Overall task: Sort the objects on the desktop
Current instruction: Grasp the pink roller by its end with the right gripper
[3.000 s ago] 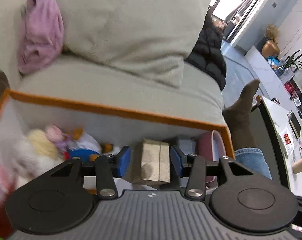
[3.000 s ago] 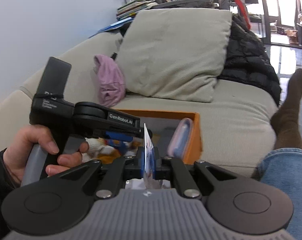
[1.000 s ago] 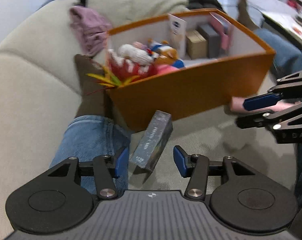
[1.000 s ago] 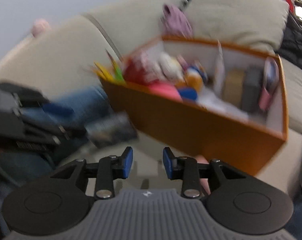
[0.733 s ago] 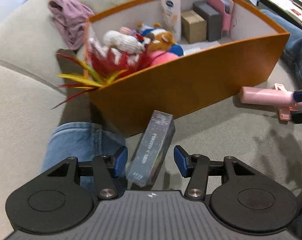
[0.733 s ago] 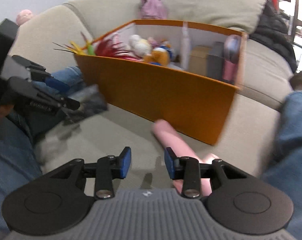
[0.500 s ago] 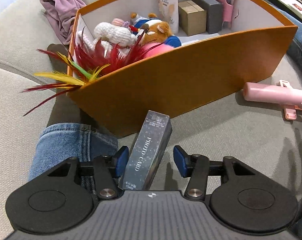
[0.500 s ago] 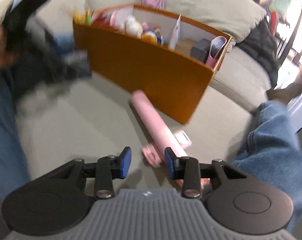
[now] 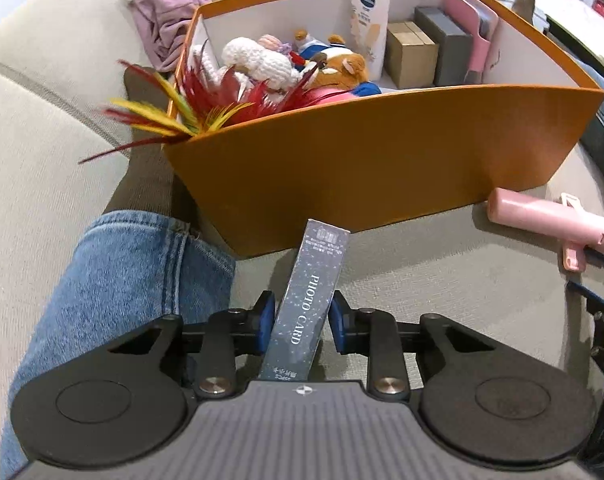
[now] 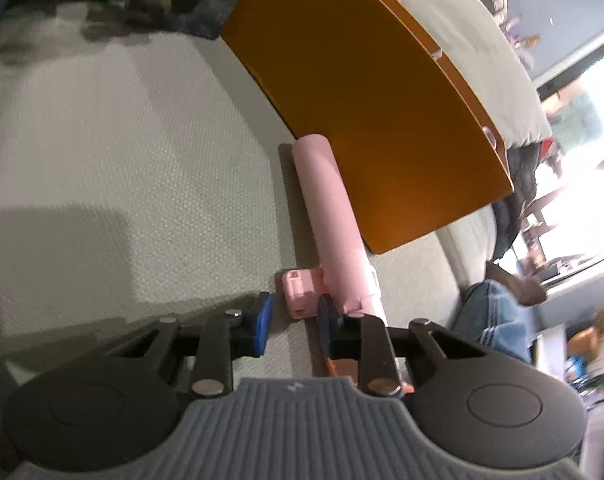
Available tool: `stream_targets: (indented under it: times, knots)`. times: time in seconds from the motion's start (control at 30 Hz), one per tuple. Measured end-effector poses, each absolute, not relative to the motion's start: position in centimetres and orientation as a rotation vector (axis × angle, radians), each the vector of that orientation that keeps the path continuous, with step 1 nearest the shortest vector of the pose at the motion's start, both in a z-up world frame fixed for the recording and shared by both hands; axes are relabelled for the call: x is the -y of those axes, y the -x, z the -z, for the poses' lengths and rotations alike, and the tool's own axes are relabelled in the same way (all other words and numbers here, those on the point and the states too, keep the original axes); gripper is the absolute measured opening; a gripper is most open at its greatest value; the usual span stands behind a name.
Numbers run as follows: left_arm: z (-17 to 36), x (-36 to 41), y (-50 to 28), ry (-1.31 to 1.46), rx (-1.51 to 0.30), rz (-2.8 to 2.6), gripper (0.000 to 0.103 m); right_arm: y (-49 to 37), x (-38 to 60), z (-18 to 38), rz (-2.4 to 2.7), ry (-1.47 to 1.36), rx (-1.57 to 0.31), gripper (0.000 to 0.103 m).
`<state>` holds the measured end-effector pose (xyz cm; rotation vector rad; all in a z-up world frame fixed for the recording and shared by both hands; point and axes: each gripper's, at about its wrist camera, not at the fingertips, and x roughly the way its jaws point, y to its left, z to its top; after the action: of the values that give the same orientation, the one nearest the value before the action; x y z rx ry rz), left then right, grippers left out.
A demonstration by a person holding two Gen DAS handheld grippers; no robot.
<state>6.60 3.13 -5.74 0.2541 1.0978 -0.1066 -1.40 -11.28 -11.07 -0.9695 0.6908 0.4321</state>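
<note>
Left jaws closing around photo card box [image 9: 309,308] (right jaws parted beside pink tool [image 10: 329,216]).

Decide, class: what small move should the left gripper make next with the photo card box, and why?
Probably finish closing, then lift. The left gripper straddles the photo card box, which leans against the orange bin on the sofa; its jaws have just been closing, yet slight gaps seem to remain at both pads.

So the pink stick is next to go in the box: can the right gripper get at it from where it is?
Probably yes. The pink stick lies bare on the sofa cushion beside the orange box. The right gripper hangs open by its clip end, though slightly off to the side.
</note>
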Motion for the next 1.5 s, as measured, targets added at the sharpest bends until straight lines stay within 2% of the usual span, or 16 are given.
stream_targets:
  times: [0.07,0.23,0.37,0.5,0.7,0.97,1.17,1.33,1.5]
  knots:
    - [5.6,-3.1,-6.9,-0.244,-1.091,0.095,0.033,1.4,11.1,11.7,-0.427,1.012,-0.672,0.025]
    - [5.6,-3.2,-6.9,-0.221,-1.076,0.074,0.033,1.9,10.8,12.2,-0.41,1.087,-0.612,0.014]
    - [5.2,-3.6,-6.3,-0.167,-1.079,0.076,0.032,2.0,12.0,10.7,-0.413,1.036,-0.592,0.009]
    - [4.5,-3.7,-5.4,-0.129,-1.074,0.091,0.026,1.8,13.7,7.6,-0.463,0.937,-0.595,0.005]
    - [3.9,-3.0,-3.9,-0.082,-1.058,0.142,0.026,-2.8,16.5,2.6,-0.593,0.657,-0.765,0.006]
    - [5.0,-3.0,-3.9,-0.061,-1.091,0.132,0.026,-7.4,18.2,2.1,-0.63,0.57,-0.799,0.008]
    - [5.0,-3.2,-4.0,-0.047,-1.095,0.129,0.026,-8.5,18.3,2.0,-0.749,0.639,-0.822,0.013]
    - [4.9,-3.3,-4.0,-0.04,-1.098,0.127,0.026,-9.2,18.0,1.0,-0.886,0.66,-0.908,0.009]
    - [4.9,-3.5,-4.1,-0.036,-1.098,0.126,0.026,-9.1,16.8,1.7,-0.923,0.754,-0.939,0.008]
